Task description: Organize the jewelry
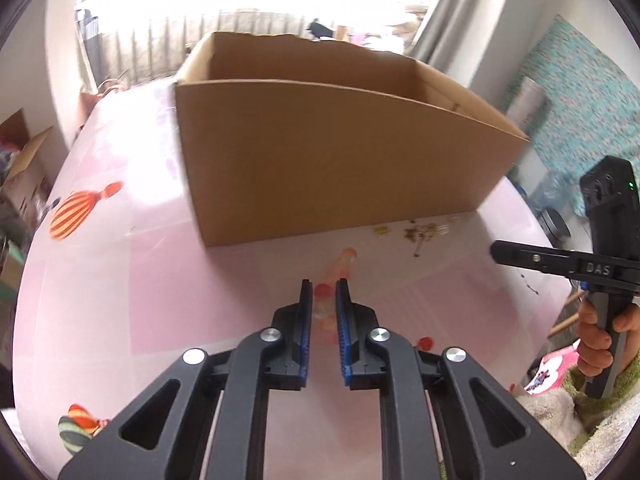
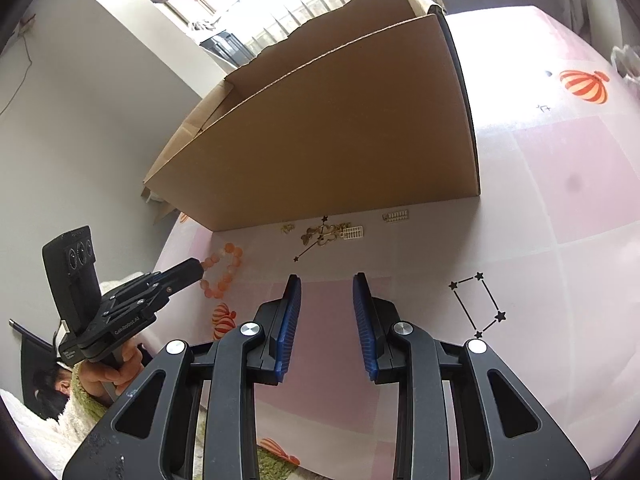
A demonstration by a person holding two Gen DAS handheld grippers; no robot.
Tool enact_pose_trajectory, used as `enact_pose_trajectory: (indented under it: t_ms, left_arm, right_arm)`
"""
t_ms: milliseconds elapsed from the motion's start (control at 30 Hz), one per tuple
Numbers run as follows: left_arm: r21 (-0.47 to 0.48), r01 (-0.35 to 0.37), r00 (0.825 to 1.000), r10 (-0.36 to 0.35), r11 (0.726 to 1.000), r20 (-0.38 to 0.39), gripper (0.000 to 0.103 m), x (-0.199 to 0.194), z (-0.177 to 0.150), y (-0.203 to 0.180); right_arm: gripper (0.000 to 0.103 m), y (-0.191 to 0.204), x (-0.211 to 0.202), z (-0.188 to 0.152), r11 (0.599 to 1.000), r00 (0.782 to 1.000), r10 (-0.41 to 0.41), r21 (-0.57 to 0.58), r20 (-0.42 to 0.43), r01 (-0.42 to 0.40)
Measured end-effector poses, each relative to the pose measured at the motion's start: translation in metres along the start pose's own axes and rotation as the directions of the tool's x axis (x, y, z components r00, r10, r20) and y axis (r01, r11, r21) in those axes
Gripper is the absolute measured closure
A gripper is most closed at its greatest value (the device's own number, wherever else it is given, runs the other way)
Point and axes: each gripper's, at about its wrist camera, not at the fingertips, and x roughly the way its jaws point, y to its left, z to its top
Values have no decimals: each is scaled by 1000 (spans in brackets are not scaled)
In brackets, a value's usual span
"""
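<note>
Right wrist: right gripper (image 2: 326, 280) empty, jaws apart; left gripper (image 2: 198, 270) narrow at bead bracelet (image 2: 224, 274) (grip unclear).

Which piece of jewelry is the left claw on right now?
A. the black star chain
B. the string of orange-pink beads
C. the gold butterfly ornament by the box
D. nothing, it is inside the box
B: in the right wrist view the left claw has its tip at the orange-pink bead bracelet, and beads show between its blue pads in its own view, away from the cardboard box.
</note>
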Motion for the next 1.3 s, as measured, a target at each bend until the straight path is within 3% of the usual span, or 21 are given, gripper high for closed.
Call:
enact_pose_trajectory:
  t_ms: [133,267,533,700,1100,1300]
  left_arm:
    - [-19,-30,997,31,999,77,73,-15,0,6]
    - [20,-6,992,3,1000,127,72,-13,6,-8]
    - [199,-25,997,11,980,71,72,32,14,-55]
    - [202,-36,999,27,979,47,72,54,21,-63]
    - [180,-62,998,62,982,8,79,71,32,-70]
    - [195,-100,995,101,976,7,89,74,35,-76]
  right_arm:
    - [75,2,-2,5,1000,1000,0,-5,16,0]
    - [75,5,2,11,1000,1000,-6,-13,29,7]
    - [75,5,6,10,997,997,-71,-24,29,72]
    - [75,3,7,7,993,994,-108,-45,35,109]
    - [75,-14,10,8,997,996,-78,-13,33,78]
    - [75,-19,10,6,998,997,-70,7,35,70]
